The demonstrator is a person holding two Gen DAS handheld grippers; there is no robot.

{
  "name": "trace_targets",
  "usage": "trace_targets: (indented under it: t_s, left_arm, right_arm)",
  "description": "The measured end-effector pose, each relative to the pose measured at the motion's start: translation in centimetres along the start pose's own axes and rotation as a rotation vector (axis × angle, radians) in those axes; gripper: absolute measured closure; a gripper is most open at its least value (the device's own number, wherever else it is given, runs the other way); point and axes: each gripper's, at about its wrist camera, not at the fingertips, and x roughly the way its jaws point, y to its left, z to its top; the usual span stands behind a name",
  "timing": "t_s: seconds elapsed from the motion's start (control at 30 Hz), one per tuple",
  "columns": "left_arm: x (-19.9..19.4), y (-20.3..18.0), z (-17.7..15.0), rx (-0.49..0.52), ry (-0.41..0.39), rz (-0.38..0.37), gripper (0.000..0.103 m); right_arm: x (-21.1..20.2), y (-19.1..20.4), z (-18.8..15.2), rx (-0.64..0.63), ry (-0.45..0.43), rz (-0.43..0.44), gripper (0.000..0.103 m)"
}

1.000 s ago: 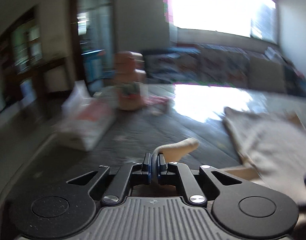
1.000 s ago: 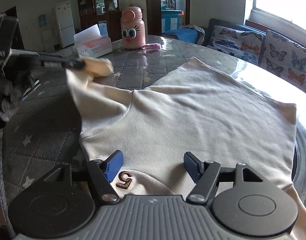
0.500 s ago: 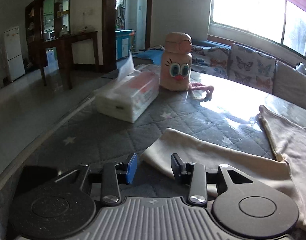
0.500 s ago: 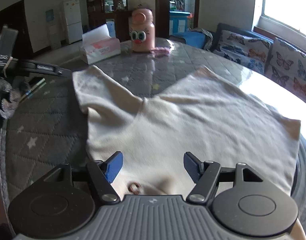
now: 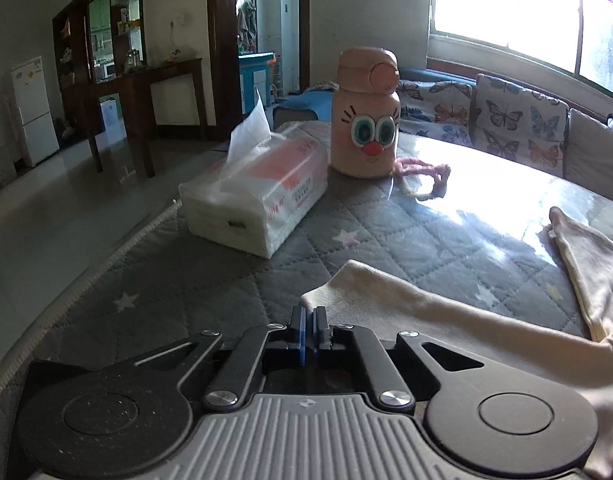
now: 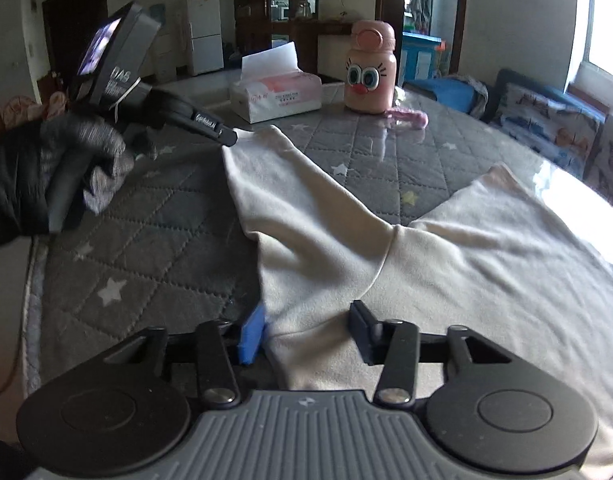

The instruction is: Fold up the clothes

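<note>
Lying spread on the quilted table cover (image 6: 154, 240), the cream shirt (image 6: 466, 264) has its sleeve cuff at the closed left gripper (image 5: 309, 322); right gripper (image 6: 306, 328), jaws just narrowing, straddles its near edge without pressing.

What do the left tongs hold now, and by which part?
The left tongs pinch the cream garment by the end of its sleeve.

white letters "das" stand on the side of the left gripper (image 6: 226, 138)'s dark body. small white print on its finger is too blurred to read. red print on the tissue pack (image 5: 258, 200) is illegible too.
</note>
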Motion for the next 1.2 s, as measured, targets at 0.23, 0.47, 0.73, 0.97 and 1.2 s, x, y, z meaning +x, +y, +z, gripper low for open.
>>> trace_targets:
  t_s: [0.23,0.47,0.73,0.97,1.2]
  left_arm:
    - [0.3,0.6,0.5,-0.002,-0.01,0.042,0.099]
    - [0.7,1.0,0.0,0.012,0.028,0.044,0.095]
    - [-1.6,0.3,0.5,0.009,-0.001,0.009,0.087]
    - [-4.3,-4.6,0.5,0.074,-0.013,-0.126,0.063]
    - [-6.3,-12.5,-0.1,0.189,0.004,-0.319,0.055]
  right_arm:
    - [-0.4,0.2,-0.2,0.001,0.002,0.025,0.083]
    - [-3.3,-1.0,-0.3,0.085,-0.036,0.046,0.075]
    - [-9.7,-6.6,-3.9,0.268,-0.063,-0.143,0.074]
    - [-13.9,-11.6,-9.8,0.459,-0.032,-0.381,0.074]
    - [-17.4,-15.2,-15.8,0.604,-0.011,-0.537,0.068]
